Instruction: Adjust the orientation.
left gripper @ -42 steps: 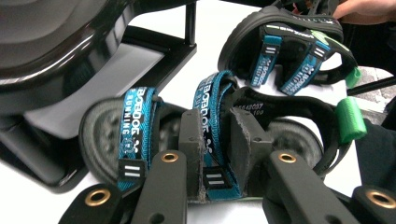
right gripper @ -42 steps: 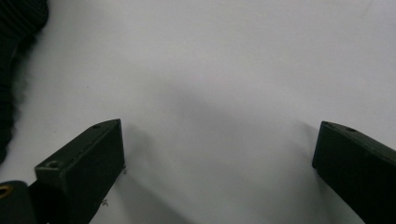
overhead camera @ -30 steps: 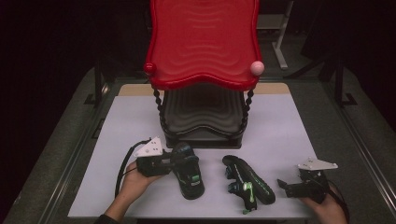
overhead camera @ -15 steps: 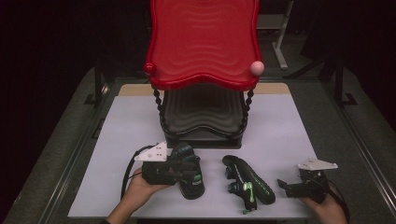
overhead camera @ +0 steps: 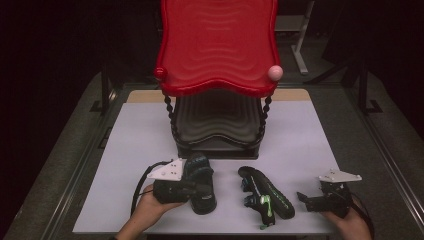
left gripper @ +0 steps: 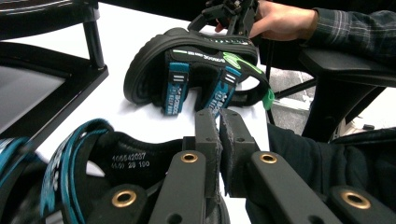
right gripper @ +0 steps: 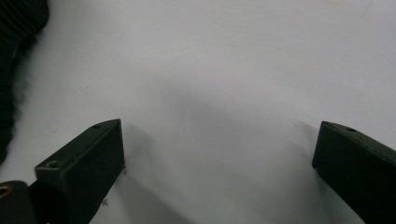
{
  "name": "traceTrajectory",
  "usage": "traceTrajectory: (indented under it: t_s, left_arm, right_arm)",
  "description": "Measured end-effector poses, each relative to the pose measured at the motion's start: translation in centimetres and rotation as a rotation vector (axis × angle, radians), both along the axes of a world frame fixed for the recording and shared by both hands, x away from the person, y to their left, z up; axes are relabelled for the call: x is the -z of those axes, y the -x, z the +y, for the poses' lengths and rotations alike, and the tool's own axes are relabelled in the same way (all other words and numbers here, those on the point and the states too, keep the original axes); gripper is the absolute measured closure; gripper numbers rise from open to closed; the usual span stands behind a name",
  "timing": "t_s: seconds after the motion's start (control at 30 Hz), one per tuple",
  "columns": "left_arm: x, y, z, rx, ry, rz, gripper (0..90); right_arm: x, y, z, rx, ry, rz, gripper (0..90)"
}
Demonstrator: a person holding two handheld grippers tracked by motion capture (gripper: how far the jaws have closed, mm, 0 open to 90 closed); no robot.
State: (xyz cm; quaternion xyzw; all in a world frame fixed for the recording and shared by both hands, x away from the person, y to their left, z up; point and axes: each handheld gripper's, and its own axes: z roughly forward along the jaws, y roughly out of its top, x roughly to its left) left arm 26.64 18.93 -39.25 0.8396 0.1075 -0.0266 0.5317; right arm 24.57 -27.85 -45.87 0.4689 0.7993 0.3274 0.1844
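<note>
While the left tongs (overhead camera: 202,190) lie across the near sandal (overhead camera: 200,182) in the high view, their jaws are pressed nearly together on the sandal's rim, as the left gripper view (left gripper: 219,140) shows: the two black jaws stand side by side with only a thin slit between, at the edge of the footbed that bears printed size numbers. Near sandal (left gripper: 93,163): black sole, teal-trimmed strap, sitting on the white counter (overhead camera: 125,150) just in front of the black lower tier of the stand (overhead camera: 217,125), toe end toward the stand.

Second sandal (overhead camera: 265,192): tipped on its side on the counter, to the right of the first, apart from it, straps with blue and green marks facing left. In the left gripper view it (left gripper: 196,70) lies beyond the jaws, sole edge up, blue straps hanging toward the counter.

Right tongs (overhead camera: 305,200): held low over the counter near its front right edge, just right of the second sandal, not touching it. Right gripper view (right gripper: 219,158): jaws spread wide, bare white counter between them, nothing pinched; a dark ribbed sole edge (right gripper: 14,56) sits at the upper left.

Stand: red wavy upper tray (overhead camera: 217,45) on twisted black posts, with a pink ball (overhead camera: 275,73) at its front right corner.
</note>
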Motion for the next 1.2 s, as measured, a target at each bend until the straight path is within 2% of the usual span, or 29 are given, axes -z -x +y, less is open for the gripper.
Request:
traceTrajectory:
  t_s: [0.17,0.27,0.4,0.5,0.6,0.63,0.7,0.77,1.03,1.2]
  left_arm:
    - [0.0,1.2,1.7,-0.019,-0.007,0.004,86.9]
    - [0.1,1.8,2.2,-0.022,0.006,0.013,86.9]
    - [0.1,2.8,1.9,0.013,0.029,0.026,86.9]
    - [0.0,3.4,1.2,0.04,0.021,0.016,86.7]
    - [0.3,3.3,0.9,0.049,0.021,0.025,84.3]
    - [0.3,3.2,1.0,0.046,0.033,0.029,84.3]
    - [0.1,3.0,1.3,0.037,0.053,0.04,73.9]
    - [0.0,3.0,1.4,0.028,0.056,0.038,70.5]
    - [-0.3,2.0,2.1,-0.016,0.056,0.037,60.0]
    - [-0.5,1.2,2.4,-0.051,0.041,0.036,51.6]
  right_arm:
    - [0.0,0.0,0.0,0.0,0.0,0.0,1.6]
    - [0.0,0.0,0.0,0.0,0.001,0.0,1.6]
    - [0.0,0.0,0.0,0.001,0.0,0.001,1.6]
    - [0.0,0.0,0.0,0.001,0.0,0.001,1.6]
    - [0.0,0.0,0.0,0.001,0.0,0.001,1.6]
    - [0.0,0.0,0.0,0.001,0.0,0.002,1.6]
    - [0.0,0.0,0.0,0.001,0.0,0.0,1.6]
    - [0.0,0.0,0.0,0.001,0.0,0.001,1.6]
    - [0.0,0.0,0.0,0.001,0.0,0.0,1.6]
    - [0.0,0.0,0.0,0.001,0.0,0.001,1.6]
